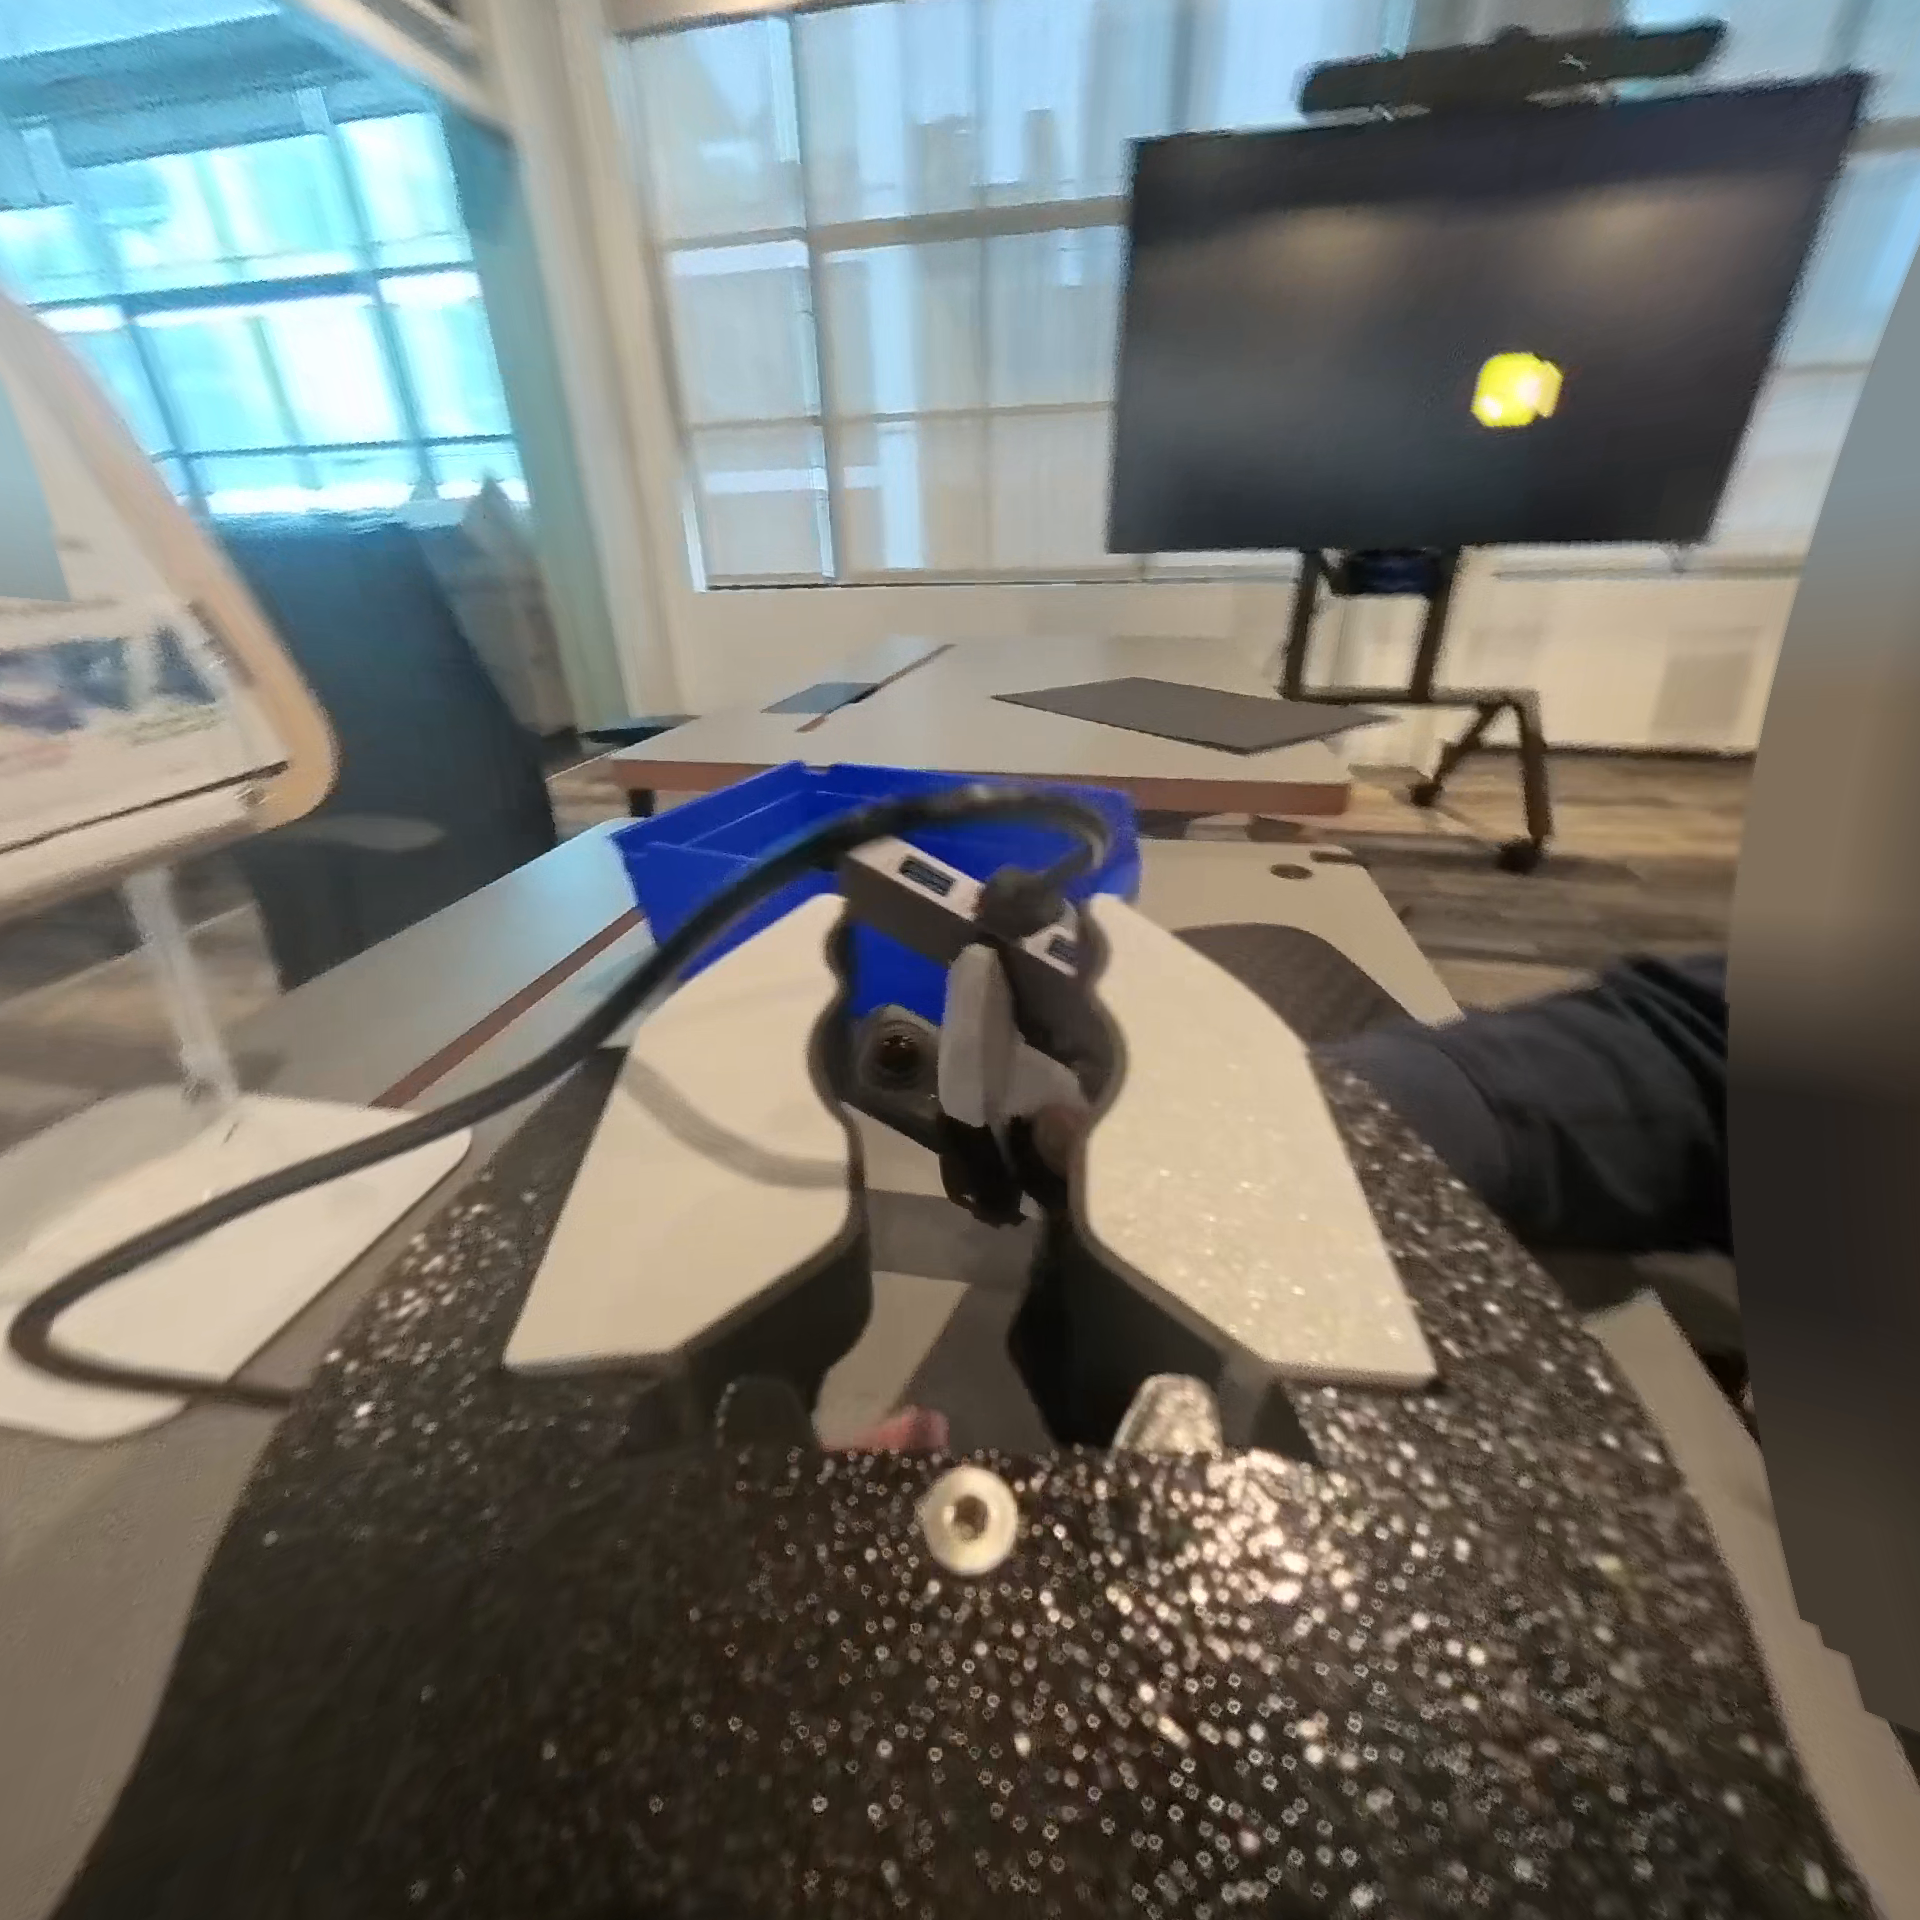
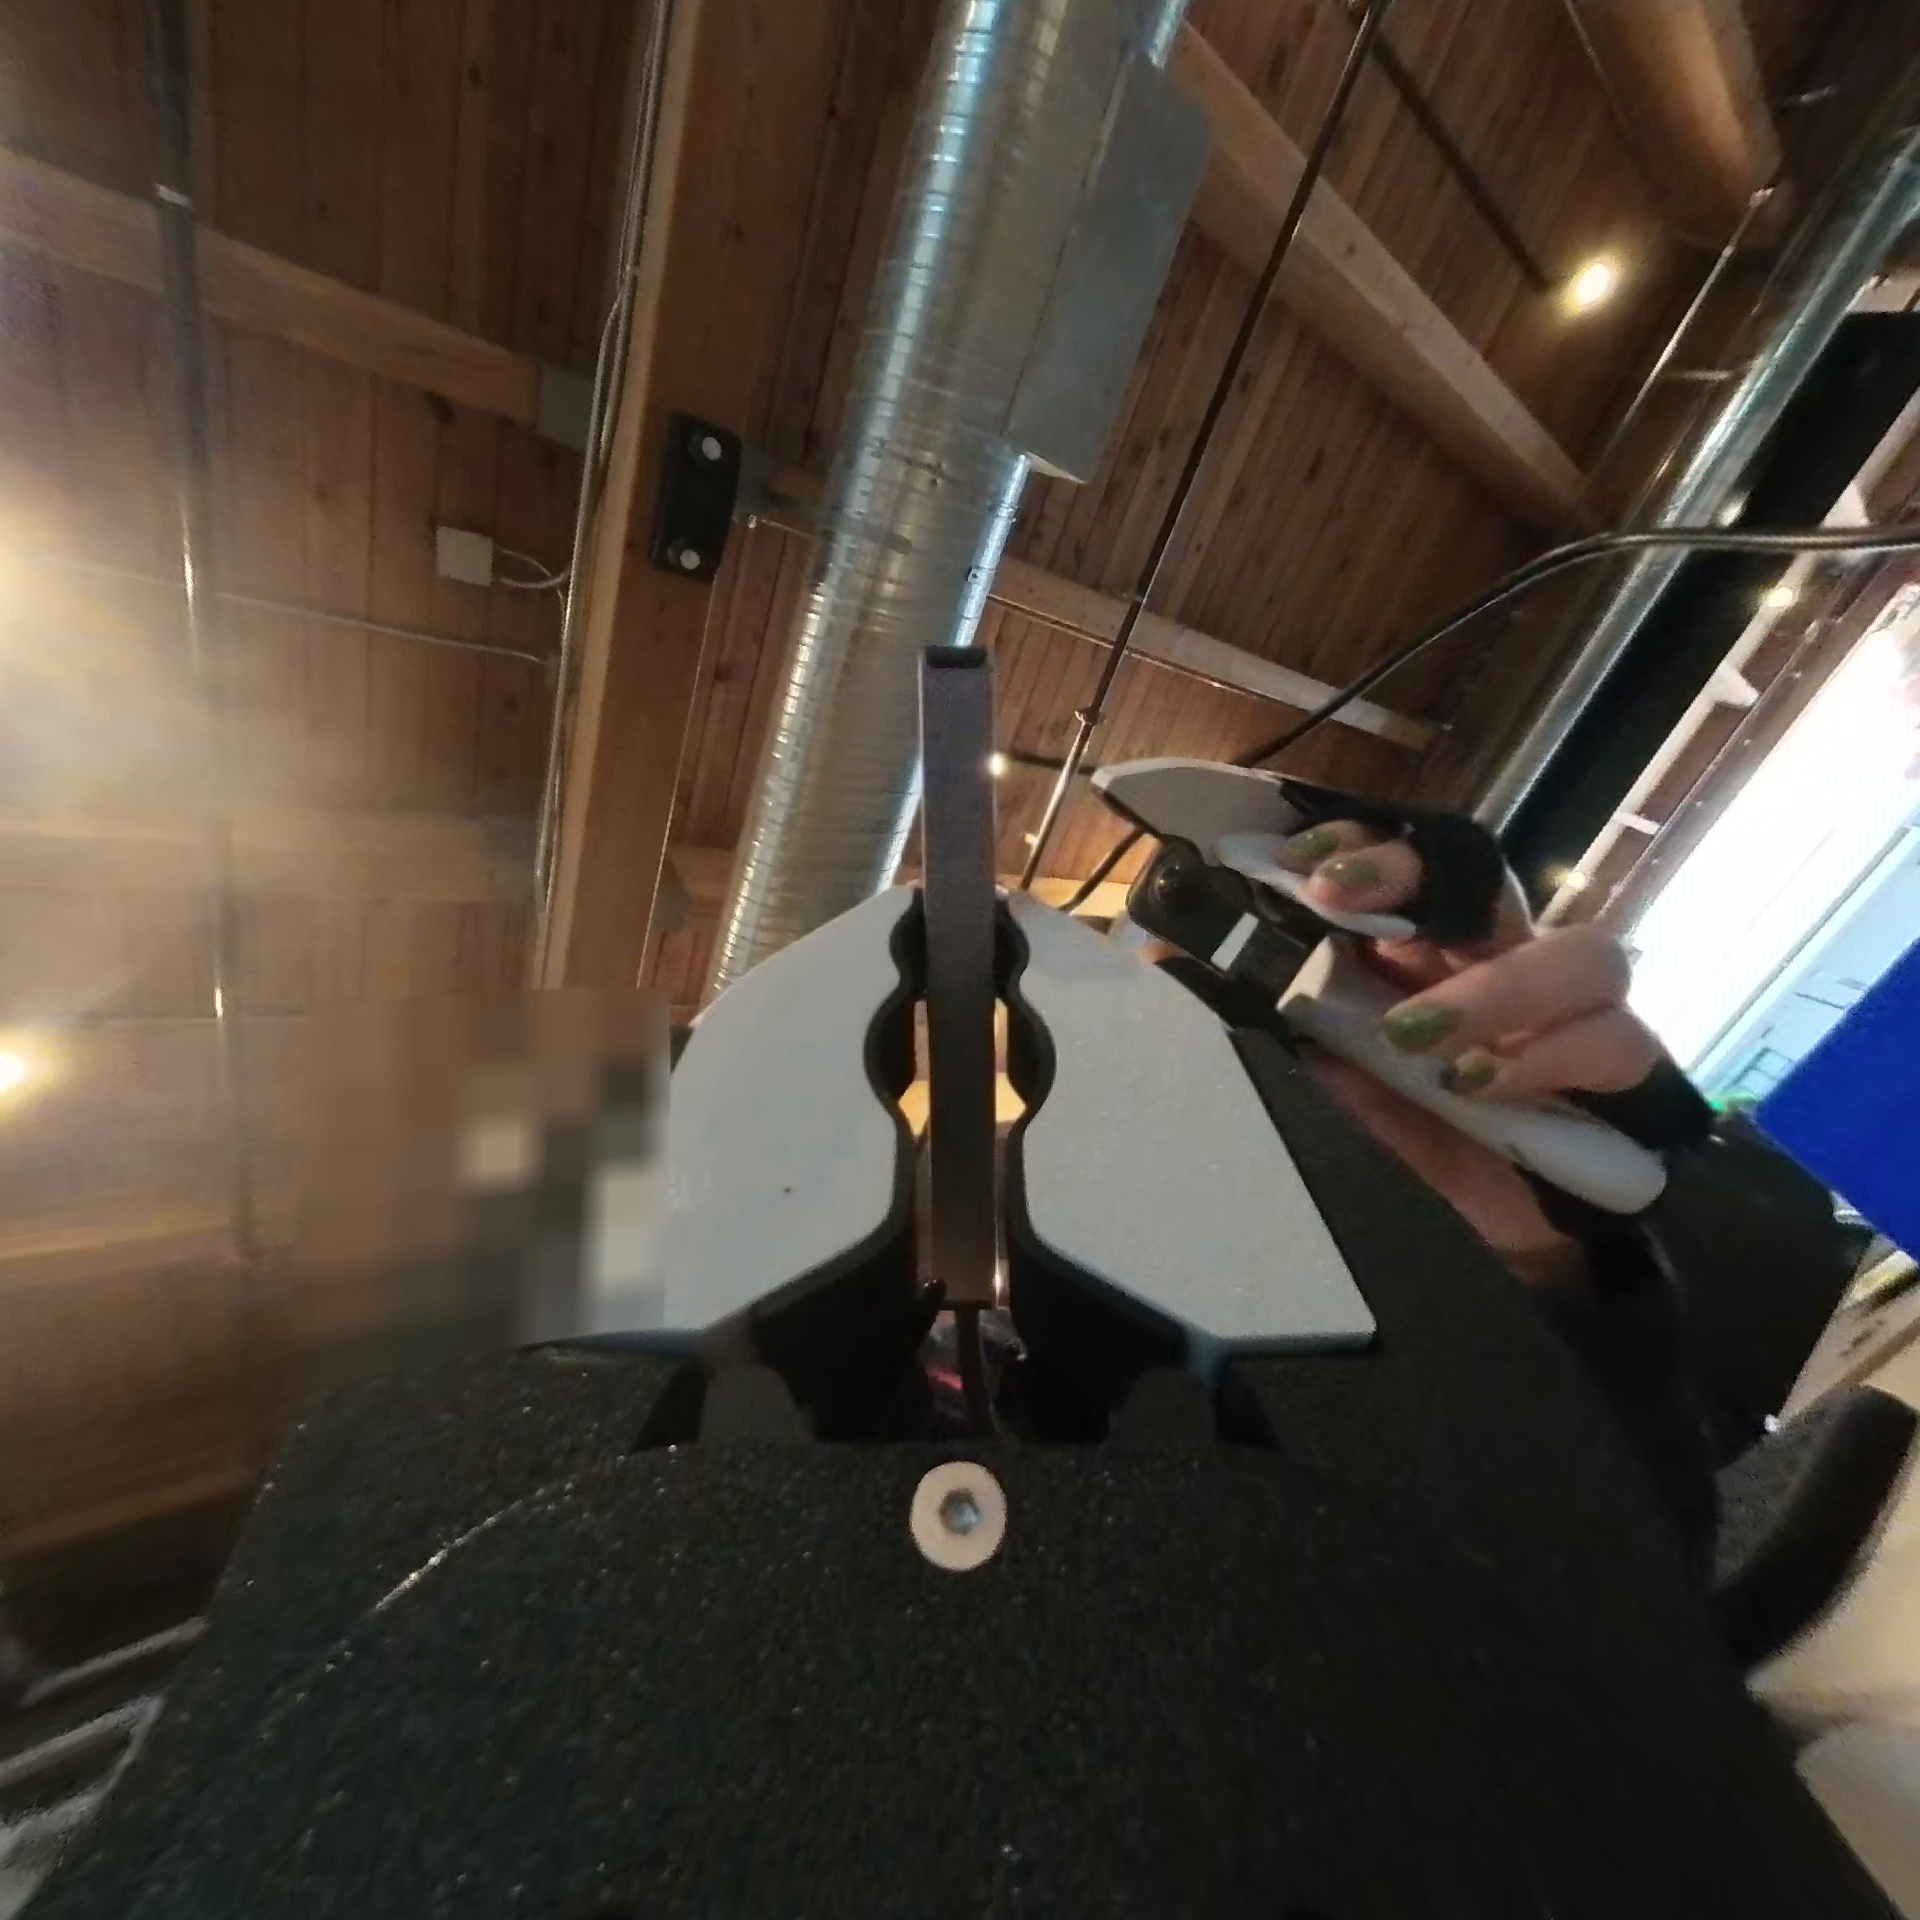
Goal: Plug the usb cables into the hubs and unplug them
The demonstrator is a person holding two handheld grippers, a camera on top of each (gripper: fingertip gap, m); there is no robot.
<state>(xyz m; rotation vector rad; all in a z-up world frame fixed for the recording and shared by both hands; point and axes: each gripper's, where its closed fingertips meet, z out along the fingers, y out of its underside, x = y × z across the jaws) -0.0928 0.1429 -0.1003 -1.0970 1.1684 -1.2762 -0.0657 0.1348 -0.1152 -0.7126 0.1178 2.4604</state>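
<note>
Mid-air, right gripper (image 2: 958, 940) clamped on a slim grey USB hub (image 2: 956, 831); left gripper (image 1: 961, 935) looks pinched on the black cable's plug (image 1: 1023, 902) seated in that hub (image 1: 935, 896).
Left jaws nearly together at the tips, with hub and plug between them; exact contact is blurred, so the grip on the plug is a judgement. Risks: pulling off-axis could bend the connector or twist the hub out of the right jaws, since it is held by its narrow edges and sticks up well past the tips; the long cable (image 1: 436, 1101) trailing off to the left could snag on the table edge (image 1: 499, 1039) or the blue bin (image 1: 748, 842) behind. Counts: one hub, one cable, two blue ports visible flanking the plug, two grippers, one blue bin, one wall screen (image 1: 1455, 312).
</note>
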